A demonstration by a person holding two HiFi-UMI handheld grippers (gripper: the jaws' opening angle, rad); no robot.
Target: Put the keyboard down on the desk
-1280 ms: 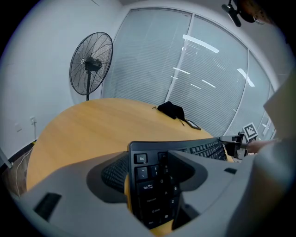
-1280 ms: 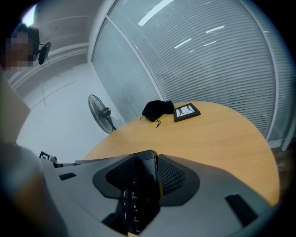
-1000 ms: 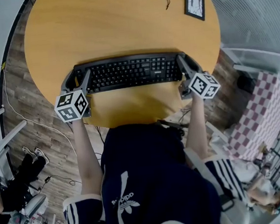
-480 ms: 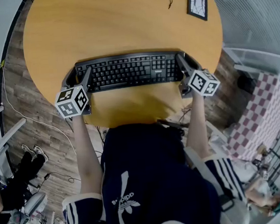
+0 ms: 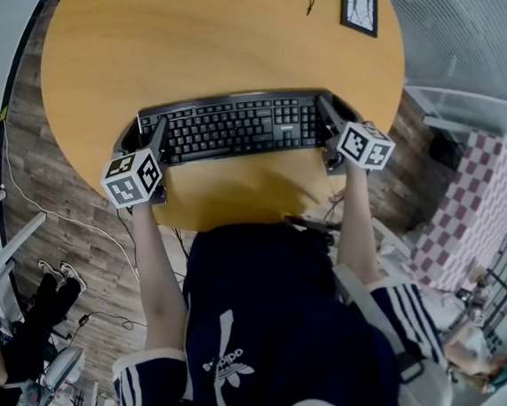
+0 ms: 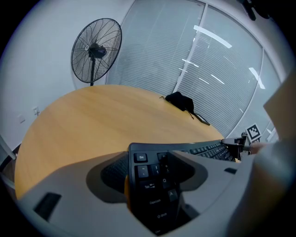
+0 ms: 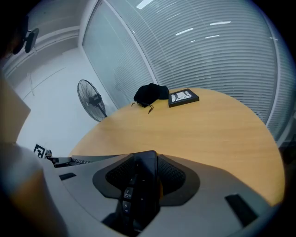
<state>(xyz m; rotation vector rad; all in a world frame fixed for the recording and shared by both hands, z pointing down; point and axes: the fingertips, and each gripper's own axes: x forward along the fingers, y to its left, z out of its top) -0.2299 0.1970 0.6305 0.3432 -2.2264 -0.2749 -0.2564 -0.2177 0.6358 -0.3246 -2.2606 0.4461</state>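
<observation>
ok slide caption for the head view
A person's left gripper and right gripper each clamp one end of a black keyboard at a round wooden desk.

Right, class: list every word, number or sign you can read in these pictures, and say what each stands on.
"Esc": keyboard, left gripper view.
"9 PgUp" and "6": keyboard, right gripper view.
"adidas", upside down: person's shirt, head view.
Other key legends: too small or blurred to read.

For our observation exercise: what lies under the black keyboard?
The round wooden desk, visible all around the keyboard. The patch directly beneath is covered, so contact between them cannot be seen.
</observation>
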